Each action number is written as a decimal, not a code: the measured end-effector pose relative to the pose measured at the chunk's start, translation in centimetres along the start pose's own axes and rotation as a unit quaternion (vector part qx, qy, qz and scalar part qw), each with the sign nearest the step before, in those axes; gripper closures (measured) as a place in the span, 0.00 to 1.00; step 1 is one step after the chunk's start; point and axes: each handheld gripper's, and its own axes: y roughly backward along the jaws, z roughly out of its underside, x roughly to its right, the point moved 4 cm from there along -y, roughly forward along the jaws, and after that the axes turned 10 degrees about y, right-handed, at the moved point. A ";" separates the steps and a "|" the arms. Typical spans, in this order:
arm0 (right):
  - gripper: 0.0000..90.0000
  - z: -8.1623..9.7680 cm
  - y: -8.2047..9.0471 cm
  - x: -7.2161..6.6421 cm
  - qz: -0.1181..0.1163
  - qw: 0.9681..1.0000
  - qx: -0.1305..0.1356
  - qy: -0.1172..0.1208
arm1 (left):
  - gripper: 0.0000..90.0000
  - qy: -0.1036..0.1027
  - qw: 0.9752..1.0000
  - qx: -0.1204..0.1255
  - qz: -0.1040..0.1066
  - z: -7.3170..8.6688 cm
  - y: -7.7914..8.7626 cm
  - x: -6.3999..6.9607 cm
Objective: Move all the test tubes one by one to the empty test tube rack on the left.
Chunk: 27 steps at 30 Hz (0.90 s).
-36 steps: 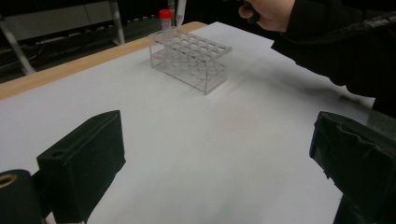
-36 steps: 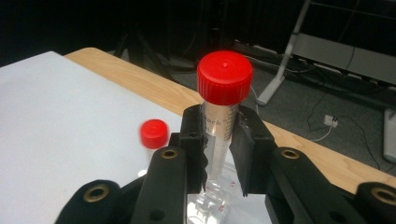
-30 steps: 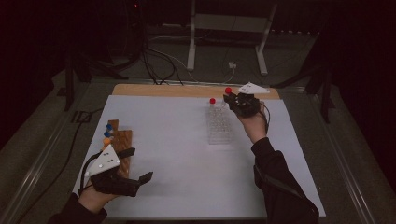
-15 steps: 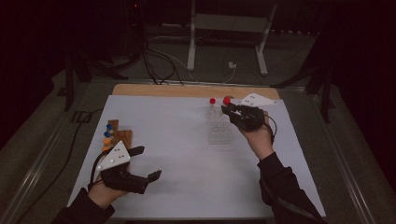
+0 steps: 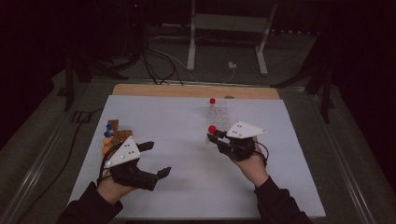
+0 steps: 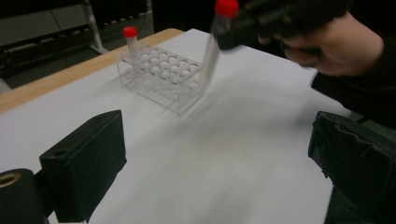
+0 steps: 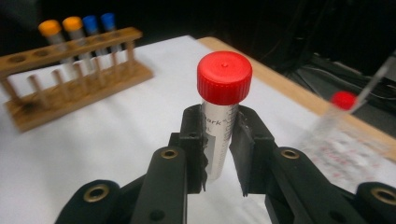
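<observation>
Between the jaws of the right gripper (image 7: 220, 154) a red-capped tube (image 7: 220, 121) is sitting clamped, its long axis running upright along the jaws and its cap standing clear above them. Seen from the high view, that gripper (image 5: 215, 138) is hovering just on the person's side of the clear tube rack (image 5: 219, 114), where a second red-capped tube (image 5: 212, 101) is standing at the far edge. The left gripper (image 5: 156, 158) is waiting with its jaws wide apart and nothing in them, well off to the left, close beside the wooden rack (image 5: 114, 133) of orange- and blue-capped tubes. Judging by that, the carried tube is lying much nearer the clear rack than the wooden one, and the right hand (image 5: 252, 163) is the one placed to lower it.
</observation>
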 end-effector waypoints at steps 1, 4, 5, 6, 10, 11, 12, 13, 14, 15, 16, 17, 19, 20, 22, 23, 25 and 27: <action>0.83 0.1 0.0 -0.5 -0.009 1.000 0.001 -0.002 | 0.06 -0.001 1.000 0.001 0.006 -0.2 -0.2 0.2; 0.83 0.6 -0.2 -2.0 -0.028 1.000 -0.001 -0.001 | 0.06 -0.005 1.000 0.005 0.012 -0.7 -0.9 0.7; 0.83 0.8 -0.3 -2.5 -0.034 0.999 -0.003 0.003 | 0.07 -0.006 1.000 0.008 0.013 -0.9 -1.2 0.8; 0.83 0.9 -0.4 -3.0 -0.038 0.999 -0.004 0.007 | 0.08 -0.010 1.000 0.007 0.018 -1.0 -1.5 1.0; 0.83 1.3 -0.7 -4.6 -0.058 0.998 -0.009 0.015 | 0.14 -0.021 1.000 0.009 0.022 -1.4 -2.8 1.6; 0.83 1.4 -0.8 -4.9 -0.062 0.998 -0.011 0.016 | 0.15 -0.021 1.000 0.010 0.020 -1.5 -3.1 1.7; 0.83 1.4 -0.8 -5.1 -0.064 0.998 -0.012 0.017 | 0.18 -0.024 0.999 0.009 0.024 -1.6 -3.4 1.8; 0.83 1.4 -0.9 -5.3 -0.066 0.998 -0.013 0.020 | 0.19 -0.025 0.999 0.011 0.021 -1.7 -3.7 1.9; 0.83 1.3 -0.9 -5.4 -0.069 0.997 -0.013 0.018 | 0.20 -0.027 0.999 0.011 0.022 -1.7 -4.0 1.9; 0.83 1.3 -0.9 -5.5 -0.072 0.997 -0.013 0.017 | 0.24 -0.027 0.999 0.011 0.027 -1.8 -4.3 2.0; 0.83 1.2 -0.9 -5.6 -0.073 0.997 -0.013 0.019 | 0.25 -0.028 0.999 0.011 0.026 -1.9 -4.6 2.0; 0.83 1.2 -0.9 -5.7 -0.073 0.997 -0.012 0.021 | 0.28 -0.029 0.999 0.010 0.030 -1.9 -4.9 2.0; 0.83 1.1 -0.9 -5.8 -0.078 0.997 -0.010 0.018 | 0.34 -0.032 0.999 0.007 0.028 -1.8 -5.5 2.0; 0.83 1.1 -0.9 -5.9 -0.077 0.997 -0.011 0.021 | 0.36 -0.033 0.999 0.005 0.030 -1.8 -5.8 2.0; 0.83 1.1 -0.8 -5.9 -0.079 0.997 -0.010 0.020 | 0.42 -0.032 0.999 0.004 0.034 -1.6 -6.2 2.0; 0.83 1.0 -0.8 -5.9 -0.078 0.997 -0.010 0.020 | 0.45 -0.033 0.999 0.004 0.035 -1.6 -6.4 2.0; 0.83 1.0 -0.8 -5.9 -0.079 0.997 -0.010 0.017 | 0.50 -0.039 0.999 0.003 0.037 -1.5 -6.6 2.1; 0.83 1.0 -0.8 -5.9 -0.079 0.997 -0.012 0.018 | 0.54 -0.045 0.998 0.003 0.040 -1.4 -6.9 2.2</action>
